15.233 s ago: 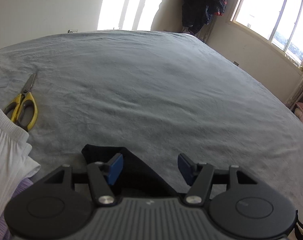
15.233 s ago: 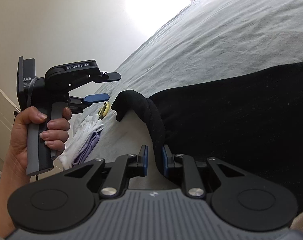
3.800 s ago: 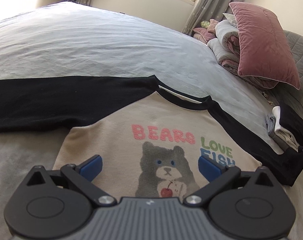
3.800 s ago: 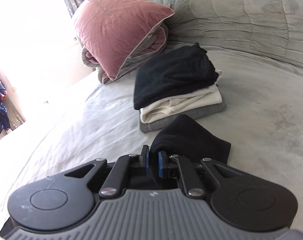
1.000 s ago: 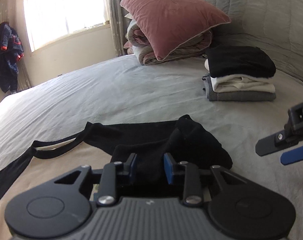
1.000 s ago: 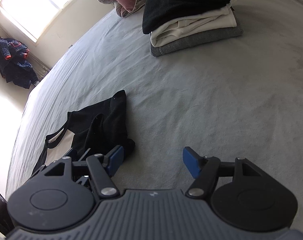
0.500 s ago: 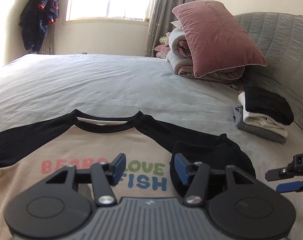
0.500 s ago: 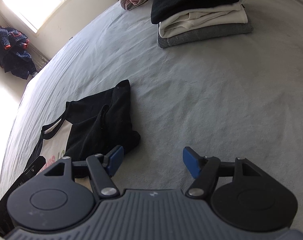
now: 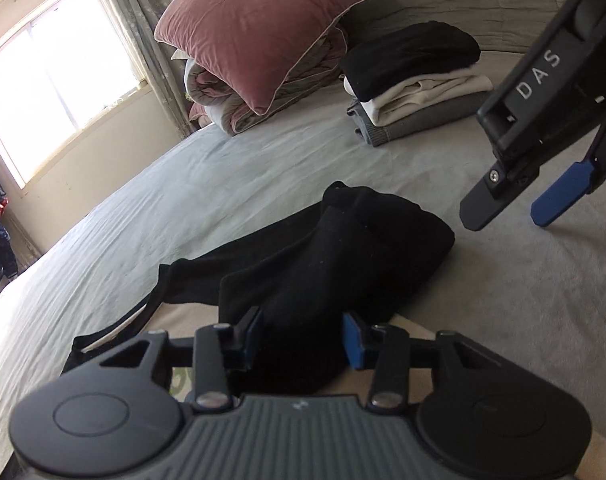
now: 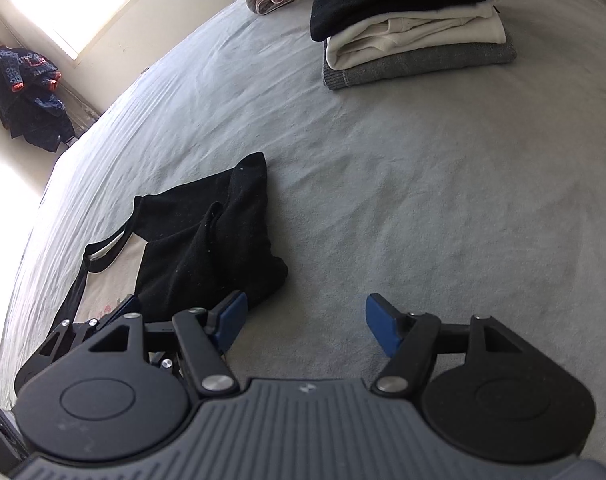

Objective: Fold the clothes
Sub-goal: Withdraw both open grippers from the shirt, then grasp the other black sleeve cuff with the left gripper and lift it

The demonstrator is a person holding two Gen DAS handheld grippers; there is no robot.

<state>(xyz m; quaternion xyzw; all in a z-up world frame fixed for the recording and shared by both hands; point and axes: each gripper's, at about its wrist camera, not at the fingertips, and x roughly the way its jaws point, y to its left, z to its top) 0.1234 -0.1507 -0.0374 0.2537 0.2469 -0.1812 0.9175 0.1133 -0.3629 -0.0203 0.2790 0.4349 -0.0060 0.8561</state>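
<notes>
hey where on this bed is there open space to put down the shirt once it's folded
Bare bedspread lies between the black sleeve and the stack of folded clothes, and in front of the open right gripper. The stretch toward the window is bare too. It is crowded near the pink pillow and where the left gripper meets the sleeve.

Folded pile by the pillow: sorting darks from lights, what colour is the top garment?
Black, on the pile, above a cream and a grey one; clearest in the right wrist view.
</notes>
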